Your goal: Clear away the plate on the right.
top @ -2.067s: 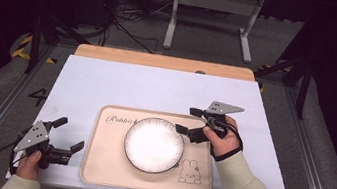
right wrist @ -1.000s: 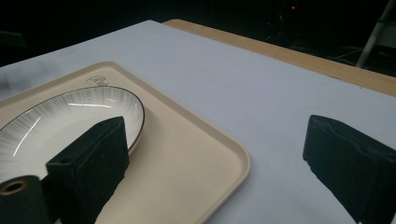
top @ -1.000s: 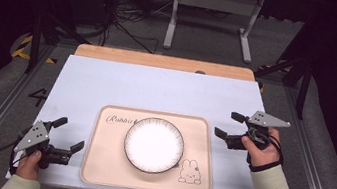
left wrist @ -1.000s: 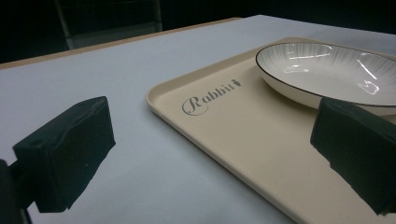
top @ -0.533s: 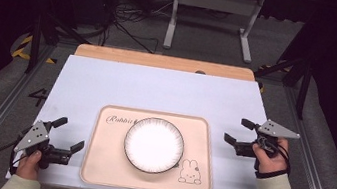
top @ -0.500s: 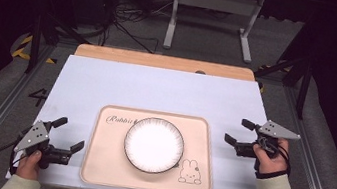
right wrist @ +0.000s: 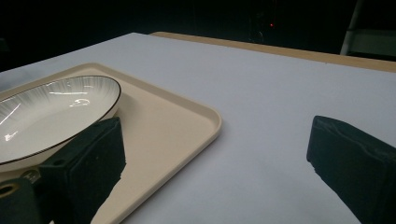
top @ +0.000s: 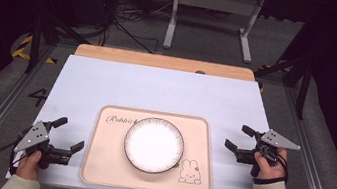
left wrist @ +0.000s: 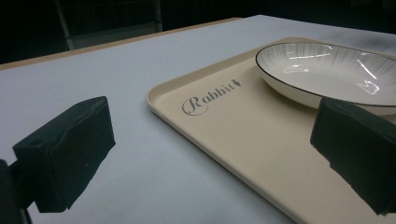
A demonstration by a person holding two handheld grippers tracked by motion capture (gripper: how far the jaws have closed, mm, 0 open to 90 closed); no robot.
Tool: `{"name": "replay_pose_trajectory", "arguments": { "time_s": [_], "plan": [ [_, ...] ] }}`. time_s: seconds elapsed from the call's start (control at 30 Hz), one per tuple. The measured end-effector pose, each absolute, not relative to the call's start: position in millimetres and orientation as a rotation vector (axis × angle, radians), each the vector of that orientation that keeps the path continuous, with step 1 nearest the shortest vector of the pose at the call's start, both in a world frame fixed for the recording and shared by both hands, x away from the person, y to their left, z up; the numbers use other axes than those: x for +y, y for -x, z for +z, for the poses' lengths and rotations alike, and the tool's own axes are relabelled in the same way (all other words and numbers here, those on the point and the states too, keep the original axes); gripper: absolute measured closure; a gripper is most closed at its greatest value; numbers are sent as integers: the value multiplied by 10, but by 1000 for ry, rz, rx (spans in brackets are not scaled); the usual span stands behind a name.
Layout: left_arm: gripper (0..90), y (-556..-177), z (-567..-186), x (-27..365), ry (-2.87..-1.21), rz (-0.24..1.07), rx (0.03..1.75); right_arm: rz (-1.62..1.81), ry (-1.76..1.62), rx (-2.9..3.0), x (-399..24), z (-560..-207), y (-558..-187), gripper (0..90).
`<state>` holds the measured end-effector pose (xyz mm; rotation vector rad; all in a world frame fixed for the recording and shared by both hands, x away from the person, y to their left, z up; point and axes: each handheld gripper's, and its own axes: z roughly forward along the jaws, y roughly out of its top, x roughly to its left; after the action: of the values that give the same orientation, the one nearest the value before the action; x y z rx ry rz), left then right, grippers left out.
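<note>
The white plate with a dark rim sits in the middle of the beige tray, just above the small rabbit print, in the same spot as in the earlier frames. The tray lies on the pale table, near its front edge. The right gripper, which was at the plate's right rim two seconds ago, has drawn back and now rests on the table just right of the tray, its jaws spread wide with nothing between them. The left gripper stays where it was, on the table just left of the tray, its jaws likewise parted and empty.
</note>
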<state>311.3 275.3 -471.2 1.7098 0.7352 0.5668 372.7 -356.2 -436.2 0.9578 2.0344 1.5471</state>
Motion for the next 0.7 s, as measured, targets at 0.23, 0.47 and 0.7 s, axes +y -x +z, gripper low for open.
{"name": "replay_pose_trajectory", "arguments": {
  "time_s": [0.23, 0.47, 0.7],
  "plan": [
    [2, -3113, -4712, 2753, -1710, 566, 735, 1556, -971, 2042, -3559, -4460, -3688, 35],
    [2, -3112, -4712, 2753, -1710, 568, 734, 1560, -981, 2054, -3575, -4516, -3653, 35],
    [2, -3111, -4712, 2750, -1711, 569, 735, 1572, -978, 2057, -3580, -4527, -3628, 35]
  ]
}}
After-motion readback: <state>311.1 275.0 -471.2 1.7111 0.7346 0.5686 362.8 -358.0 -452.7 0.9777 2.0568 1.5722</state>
